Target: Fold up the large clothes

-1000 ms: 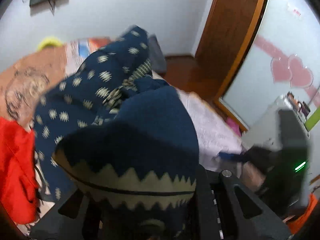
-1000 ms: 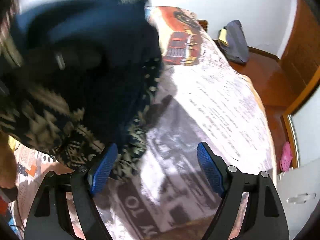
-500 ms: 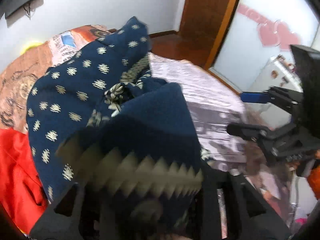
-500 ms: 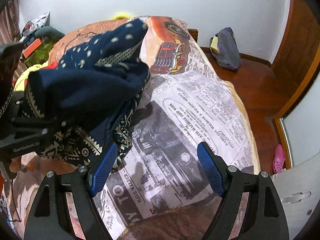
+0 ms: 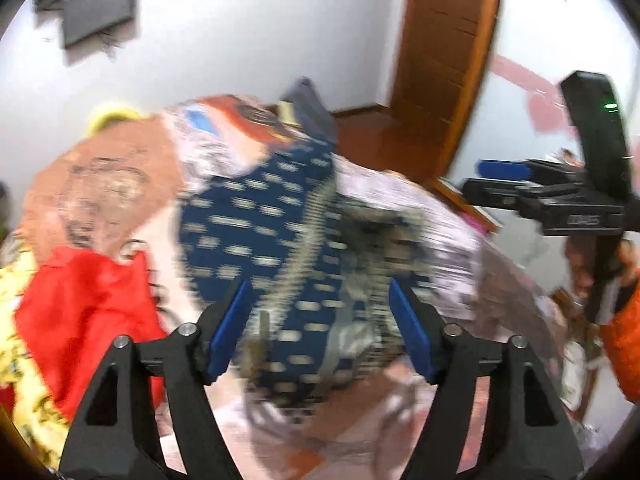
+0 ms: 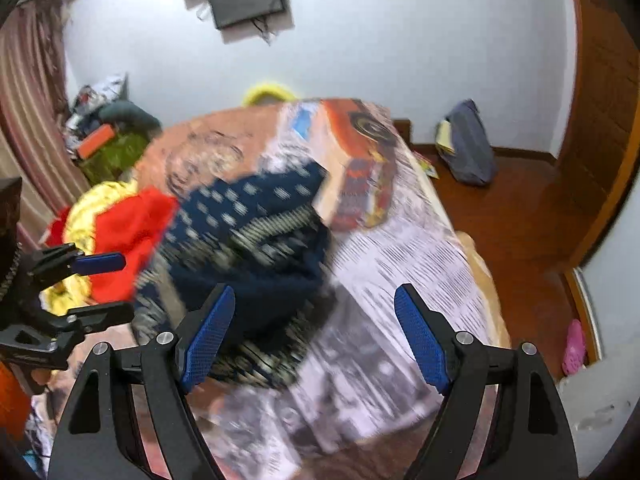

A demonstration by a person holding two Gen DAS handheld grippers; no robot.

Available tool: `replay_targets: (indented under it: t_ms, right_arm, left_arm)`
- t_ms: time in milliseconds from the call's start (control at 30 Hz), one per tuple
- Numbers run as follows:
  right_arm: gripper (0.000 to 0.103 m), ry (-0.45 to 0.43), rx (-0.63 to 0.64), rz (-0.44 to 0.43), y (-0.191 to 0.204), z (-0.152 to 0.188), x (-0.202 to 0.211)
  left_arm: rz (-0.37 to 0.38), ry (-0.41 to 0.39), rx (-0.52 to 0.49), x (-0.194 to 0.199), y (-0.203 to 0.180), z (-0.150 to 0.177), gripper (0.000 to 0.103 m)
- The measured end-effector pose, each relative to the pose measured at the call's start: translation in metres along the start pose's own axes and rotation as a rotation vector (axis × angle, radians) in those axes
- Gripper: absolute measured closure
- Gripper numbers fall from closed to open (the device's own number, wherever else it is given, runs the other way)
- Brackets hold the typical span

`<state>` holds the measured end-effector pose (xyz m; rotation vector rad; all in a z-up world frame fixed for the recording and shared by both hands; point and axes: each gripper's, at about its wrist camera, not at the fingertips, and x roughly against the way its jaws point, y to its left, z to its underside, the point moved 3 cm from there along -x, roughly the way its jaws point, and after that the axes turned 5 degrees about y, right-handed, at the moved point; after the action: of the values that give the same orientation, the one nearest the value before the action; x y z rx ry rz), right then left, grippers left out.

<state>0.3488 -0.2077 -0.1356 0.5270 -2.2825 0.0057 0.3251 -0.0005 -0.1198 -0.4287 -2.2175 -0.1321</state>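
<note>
Left tongs (image 5: pixel 320 322) newly off sweater (image 5: pixel 280 240)

Bed (image 6: pixel 420 248): navy sweater (image 6: pixel 256 240), red garment (image 6: pixel 128 236)

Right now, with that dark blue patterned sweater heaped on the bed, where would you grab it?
Probably the dark blue sweater by its pale zigzag-banded hem nearest the right gripper, from the camera side: that edge lies exposed on the bedspread, free of the red garment.

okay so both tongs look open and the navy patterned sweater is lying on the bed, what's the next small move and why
Probably bring the left tongs back down to a loose edge of the navy sweater. Their jaws have just been opening and nothing is between them. The right tongs are open and empty too, and the sweater lies in a rumpled heap on the bedspread, not flat.
</note>
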Motion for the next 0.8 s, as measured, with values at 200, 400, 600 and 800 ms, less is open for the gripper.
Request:
replay_targets:
  t_ms: [200, 400, 600, 800]
  right_arm:
    - [0.021, 0.042, 0.041, -0.116, 0.042, -0.016, -0.031]
    - [0.021, 0.201, 0.050, -0.079, 0.036, 0.020, -0.085]
    - [0.021, 0.305, -0.004, -0.012, -0.012, 0.064, -0.097]
    - [0.021, 0.272, -0.001, 0.090, -0.035, 0.072, -0.071]
  left_arm:
    - [-0.123, 0.090, 0.058, -0.033, 0.034, 0.015, 0.031]
    - [-0.116, 0.103, 0.089, -0.050, 0.044, 0.043, 0.022]
    - [-0.116, 0.112, 0.093, -0.044, 0.054, 0.068, 0.015]
    - [-0.212, 0.176, 0.138, -0.043, 0.072, 0.090, 0.016]
